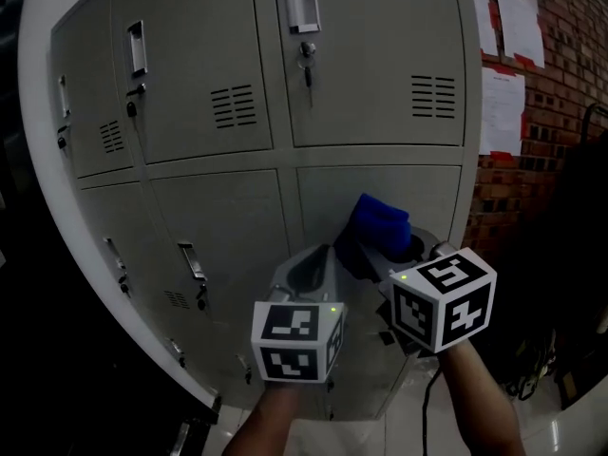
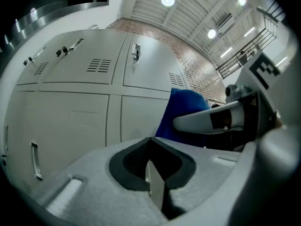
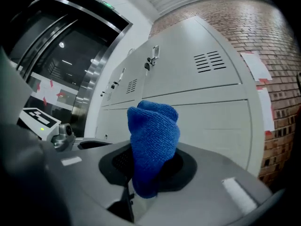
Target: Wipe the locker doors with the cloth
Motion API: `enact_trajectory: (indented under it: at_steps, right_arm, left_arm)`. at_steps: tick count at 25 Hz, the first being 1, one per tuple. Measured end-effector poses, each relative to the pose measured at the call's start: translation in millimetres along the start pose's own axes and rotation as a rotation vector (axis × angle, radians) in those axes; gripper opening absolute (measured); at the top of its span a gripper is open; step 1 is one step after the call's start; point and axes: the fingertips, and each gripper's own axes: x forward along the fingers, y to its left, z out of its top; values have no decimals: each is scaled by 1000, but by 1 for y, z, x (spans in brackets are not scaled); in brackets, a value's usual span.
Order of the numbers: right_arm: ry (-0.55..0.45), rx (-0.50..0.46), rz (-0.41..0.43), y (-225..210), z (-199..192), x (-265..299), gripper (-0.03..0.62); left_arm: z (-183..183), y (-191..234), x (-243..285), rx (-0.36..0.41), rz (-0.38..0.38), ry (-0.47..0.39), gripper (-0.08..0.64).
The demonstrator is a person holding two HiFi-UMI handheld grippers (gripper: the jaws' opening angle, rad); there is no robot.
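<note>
Two grippers are working in front of a bank of grey locker doors (image 1: 218,198).

1. The right gripper (image 1: 385,255) is clenching the blue cloth (image 3: 153,145). The cloth is standing up out of the jaws as a bunched wad and pointing at the lower right door (image 1: 380,183).
2. The left gripper (image 2: 151,145) is holding its jaws pressed together on nothing. It is idling just beside the right one.

Handling note, a judgement only: the wad is presenting a narrow tip. The wipe would likely go better with the cloth's broad side laid flat on the panel. Overlapping passes should be going round the handles (image 1: 136,47) and the vent slots, and the grip should be staying firm so the cloth is not dragging free.

Not settled:
- No view is showing clearly whether the cloth is touching the door or hanging just short of it.
- The marker cubes and forearms are covering the bottom of the lower doors.
- The head view is dim.
- The print on the papers (image 1: 502,110) on the brick wall (image 1: 532,174) is too small to read.
</note>
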Motion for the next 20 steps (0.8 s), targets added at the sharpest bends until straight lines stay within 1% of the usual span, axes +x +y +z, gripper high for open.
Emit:
enact_trajectory:
  at_steps: [6,10,15,20]
  right_arm:
    - [-14,-8,100,46,23,50,86]
    - [-14,-1,128,59,30,72,86]
    - [-4,27,127,52,32,83,86]
    - [-4,43,85,28,31,67,86]
  left_arm:
    - [9,45,-23,17,70,-5,0]
    - [17,65,-35,26,95,-4,0]
    - [20,69,-34,35,86,7,0]
    - [17,47,-18,27,33,14,0]
